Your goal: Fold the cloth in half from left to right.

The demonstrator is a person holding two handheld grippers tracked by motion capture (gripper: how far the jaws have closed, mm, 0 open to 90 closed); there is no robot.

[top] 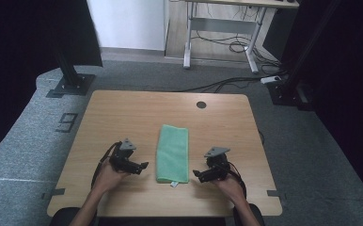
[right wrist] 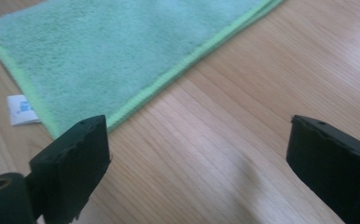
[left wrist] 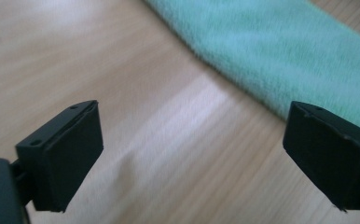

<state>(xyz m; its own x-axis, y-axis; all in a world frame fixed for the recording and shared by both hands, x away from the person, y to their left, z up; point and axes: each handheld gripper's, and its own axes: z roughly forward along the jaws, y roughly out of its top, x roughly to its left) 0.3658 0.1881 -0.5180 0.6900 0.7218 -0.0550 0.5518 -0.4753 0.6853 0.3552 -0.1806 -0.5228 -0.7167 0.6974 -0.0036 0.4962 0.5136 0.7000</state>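
Observation:
A green towel lies folded into a long narrow strip at the middle of the wooden table, with a small white label at its near end. My left gripper stands open just left of the towel, nothing between its jaws. In the left gripper view the towel lies beyond the open jaws, above bare wood. My right gripper is open just right of the towel's near corner, jaws empty. The right gripper view has the towel and its label at upper left.
A round cable hole sits near the table's far edge. Black stand bases rest on the grey floor at far left and far right. A white desk frame and loose cables lie beyond the table.

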